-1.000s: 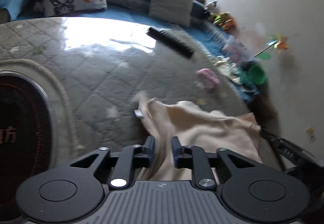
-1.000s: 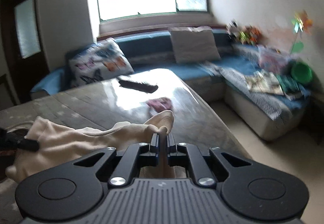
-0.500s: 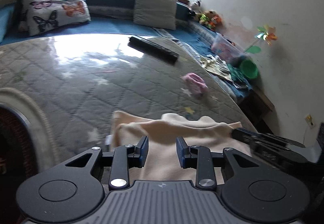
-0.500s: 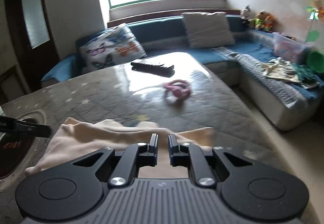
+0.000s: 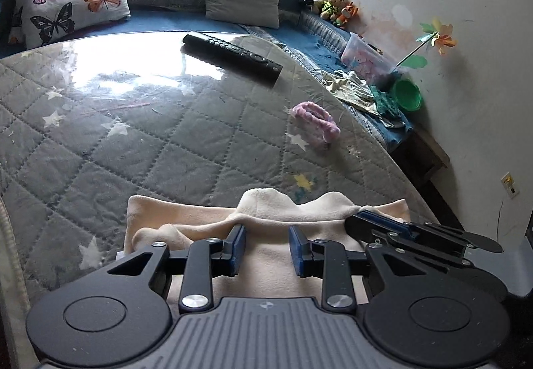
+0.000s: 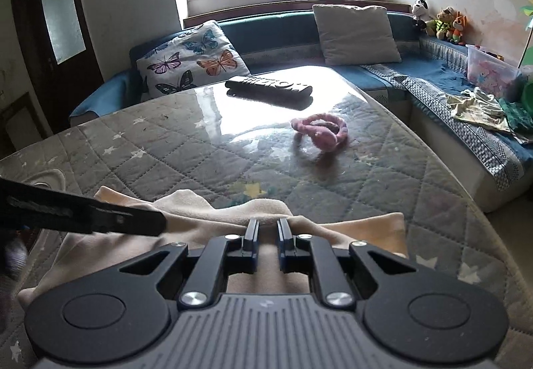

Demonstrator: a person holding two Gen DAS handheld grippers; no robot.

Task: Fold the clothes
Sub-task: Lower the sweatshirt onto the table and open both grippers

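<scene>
1. The left gripper [image 5: 266,247], shut on the cloth a second ago, now has its blue-padded fingers spread wide with nothing between them.
2. The right gripper [image 6: 266,237], also clamped on the cloth then, has opened to a narrow gap.
3. The cream fleece garment [image 5: 266,265], earlier lifted and bunched in a hanging drape, now lies flat in a folded layer on the grey quilted star-print table cover [image 5: 133,142], its far edge slightly rumpled.

A cream fleece garment [image 5: 266,255] lies folded over itself at the near edge of the quilted grey table [image 5: 140,142], toward its near right corner; its top layer is rumpled into soft humps; a flatter lower layer shows along the far side.
</scene>
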